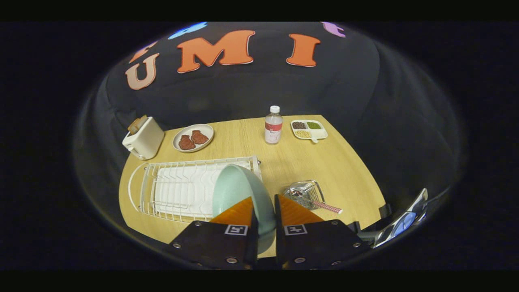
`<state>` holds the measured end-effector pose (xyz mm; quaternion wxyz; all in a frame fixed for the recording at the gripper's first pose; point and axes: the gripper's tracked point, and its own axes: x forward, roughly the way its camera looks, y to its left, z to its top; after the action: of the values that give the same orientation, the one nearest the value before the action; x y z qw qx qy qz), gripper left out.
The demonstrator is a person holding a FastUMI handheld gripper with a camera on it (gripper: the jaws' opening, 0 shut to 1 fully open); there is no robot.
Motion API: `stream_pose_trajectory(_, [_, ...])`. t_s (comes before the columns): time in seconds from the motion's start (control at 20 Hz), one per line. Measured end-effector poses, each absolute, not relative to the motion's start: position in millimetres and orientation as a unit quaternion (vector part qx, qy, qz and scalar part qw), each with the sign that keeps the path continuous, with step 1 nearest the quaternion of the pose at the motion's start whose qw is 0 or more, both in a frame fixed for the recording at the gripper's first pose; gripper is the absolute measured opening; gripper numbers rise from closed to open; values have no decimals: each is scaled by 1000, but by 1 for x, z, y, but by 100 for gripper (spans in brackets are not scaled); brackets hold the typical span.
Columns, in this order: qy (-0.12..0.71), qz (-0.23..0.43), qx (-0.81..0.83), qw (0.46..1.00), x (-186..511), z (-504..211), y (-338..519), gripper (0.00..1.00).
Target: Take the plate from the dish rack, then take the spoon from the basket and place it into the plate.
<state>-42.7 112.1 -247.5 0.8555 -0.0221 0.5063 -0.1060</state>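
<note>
We have the plate (239, 190) pinched edge-on in the hand-held gripper (265, 211), an orange finger (239, 213) pressing each face near the rim. It hangs above the rack's (178, 190) near right corner, seemingly clear of the wires.

The grip is narrow and low on the rim, so the plate could pivot or slip out if we swing fast.

Its far edge is near the rack's end wall; a sideways move before lifting clear might snag it and drag the rack.

The basket (306, 192) sits just right of the fingers on the surface (324, 162), the spoon's (326, 207) checked handle poking out toward us. Setting the plate down there could knock that handle or tip the basket.

The bottle (273, 125) stands well beyond.
</note>
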Motion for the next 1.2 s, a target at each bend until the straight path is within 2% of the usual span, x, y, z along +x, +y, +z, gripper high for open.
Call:
stream_pose_trajectory(0.7, [521, -36, 187, 832, -143, -271, 75, 18])
stream_pose_trajectory(1.2, [550, -1, 258, 794, -199, -342, 71, 18])
